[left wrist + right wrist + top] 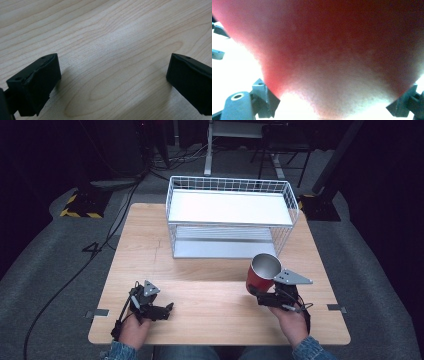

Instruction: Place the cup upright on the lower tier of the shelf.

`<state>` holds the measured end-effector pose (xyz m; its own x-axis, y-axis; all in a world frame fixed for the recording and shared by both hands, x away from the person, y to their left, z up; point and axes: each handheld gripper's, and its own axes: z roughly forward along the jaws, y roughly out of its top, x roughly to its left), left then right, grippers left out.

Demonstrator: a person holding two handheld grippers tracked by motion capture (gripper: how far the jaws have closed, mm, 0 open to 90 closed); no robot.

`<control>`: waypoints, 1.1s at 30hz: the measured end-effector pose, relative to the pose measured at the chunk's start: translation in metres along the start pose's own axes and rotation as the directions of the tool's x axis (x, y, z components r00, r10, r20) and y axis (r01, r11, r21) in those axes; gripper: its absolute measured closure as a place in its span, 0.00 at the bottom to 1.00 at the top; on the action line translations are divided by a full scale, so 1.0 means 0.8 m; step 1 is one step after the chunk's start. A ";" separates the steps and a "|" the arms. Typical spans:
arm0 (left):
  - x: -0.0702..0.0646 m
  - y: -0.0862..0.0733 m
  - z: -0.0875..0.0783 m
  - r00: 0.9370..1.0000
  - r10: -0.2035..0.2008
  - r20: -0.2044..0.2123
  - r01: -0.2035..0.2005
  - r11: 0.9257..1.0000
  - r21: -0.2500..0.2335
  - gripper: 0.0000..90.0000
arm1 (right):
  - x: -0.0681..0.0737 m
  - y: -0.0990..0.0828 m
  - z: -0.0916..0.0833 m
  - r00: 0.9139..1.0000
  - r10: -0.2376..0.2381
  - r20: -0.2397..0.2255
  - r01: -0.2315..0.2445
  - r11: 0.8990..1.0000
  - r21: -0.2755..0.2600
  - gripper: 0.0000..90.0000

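Down on the near half of the pale wooden table (200, 265), the person's left hand (134, 327) holds the left gripper (167, 310) low over the boards, close to the near left corner. Its two black jaws stand wide apart with nothing between them; the left gripper view looks past them at bare wood grain just below.

On the right side, the right hand (291, 320) holds the right gripper (255, 292), whose jaws clamp a red metal cup with a silvery inside (260, 275). The cup sits lifted off the tabletop and tilted, its open mouth turned up and toward the far side. In the right gripper view the cup's red wall (332, 50) is pressed close to the camera and blurred, with the jaw ends at either lower corner against it.

Beyond the cup, at the far middle of the table, stands a white wire rack with two flat shelves (230, 210). The cup is near the rack's front right corner but apart from it. Both sleeves at the near edge are blue denim.
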<state>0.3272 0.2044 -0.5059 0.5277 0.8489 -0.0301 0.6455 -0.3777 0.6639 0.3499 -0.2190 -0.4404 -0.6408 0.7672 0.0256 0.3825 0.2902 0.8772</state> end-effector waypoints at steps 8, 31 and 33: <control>0.000 0.000 0.000 1.000 0.000 0.000 0.000 1.000 -0.001 0.00 | -0.010 0.016 0.026 1.000 -0.017 -0.006 0.017 1.000 0.018 0.19; 0.000 -0.004 -0.003 1.000 -0.016 -0.014 0.016 1.000 -0.006 0.00 | -0.032 0.047 0.110 0.999 -0.030 -0.016 0.031 0.998 0.060 0.19; 0.000 -0.004 -0.003 1.000 -0.016 -0.015 0.016 1.000 -0.007 0.00 | -0.034 0.052 0.121 0.999 -0.034 -0.014 0.035 0.997 0.065 0.19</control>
<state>0.3236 0.2062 -0.5065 0.5088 0.8604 -0.0301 0.6503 -0.3612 0.6684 0.4479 -0.1726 -0.4508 -0.6626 0.7490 0.0020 0.4021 0.3535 0.8446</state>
